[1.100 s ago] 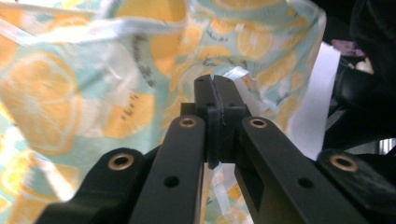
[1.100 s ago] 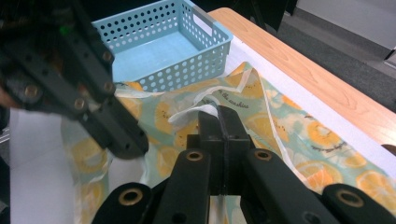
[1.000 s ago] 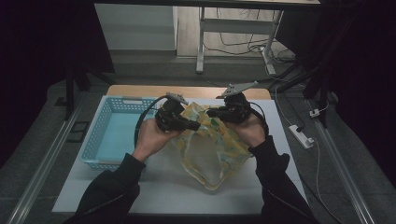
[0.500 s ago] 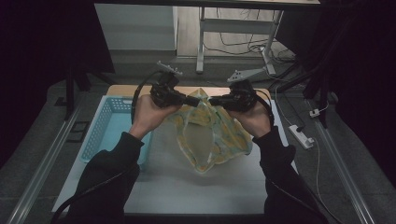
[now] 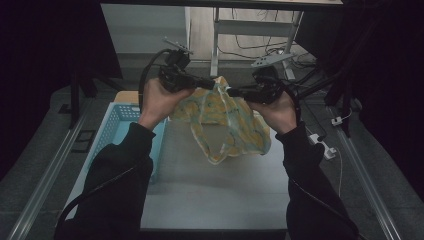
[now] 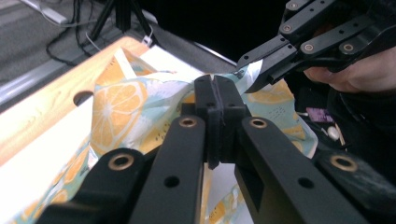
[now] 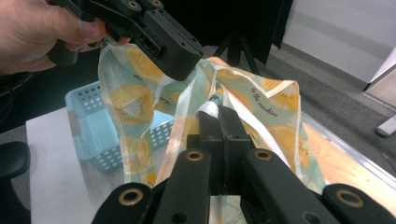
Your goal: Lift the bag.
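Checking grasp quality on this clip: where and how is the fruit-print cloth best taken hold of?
At its pale hemmed top edge, at two spaced points, coming in level from either side. The fruit-print cloth is thin and limp, so pinching the hem lets it hang open. The left gripper and right gripper are shut on that edge this way.

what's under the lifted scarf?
Under the scarf, held up by the left gripper and right gripper, lies bare white table. The hanging cloth hides the strip directly behind it.
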